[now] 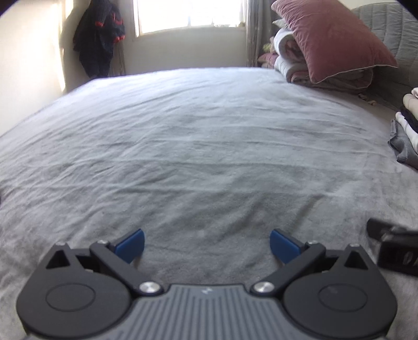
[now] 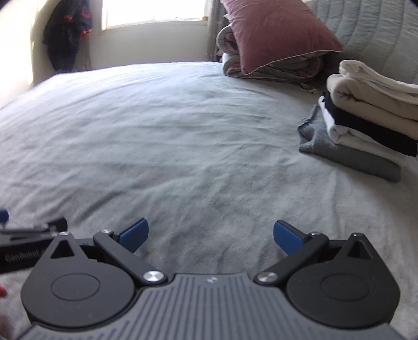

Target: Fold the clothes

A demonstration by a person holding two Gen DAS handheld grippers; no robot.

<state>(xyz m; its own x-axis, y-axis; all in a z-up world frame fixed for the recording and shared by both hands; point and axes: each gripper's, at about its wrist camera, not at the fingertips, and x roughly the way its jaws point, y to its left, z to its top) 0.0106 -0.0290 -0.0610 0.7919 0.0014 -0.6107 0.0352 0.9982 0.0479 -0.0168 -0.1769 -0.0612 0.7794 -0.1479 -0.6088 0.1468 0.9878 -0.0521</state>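
Note:
A stack of folded clothes point(image 2: 365, 115) in cream, white, black and grey lies on the bed at the right; its edge point(image 1: 406, 136) shows at the far right of the left wrist view. My left gripper point(image 1: 207, 244) is open low over the grey bedsheet point(image 1: 196, 146), with nothing between its blue pads. Open as well, my right gripper point(image 2: 210, 236) hovers over the sheet point(image 2: 169, 136), left of and nearer than the stack. Each gripper's body shows at the edge of the other's view: the right one point(image 1: 392, 248), the left one point(image 2: 28, 240).
A pink pillow point(image 1: 331, 39) leans on rolled blankets point(image 1: 290, 57) at the head of the bed, by a grey quilted headboard point(image 2: 371, 28). Dark clothing point(image 1: 98, 36) hangs in the far left corner beside a bright window point(image 1: 188, 13).

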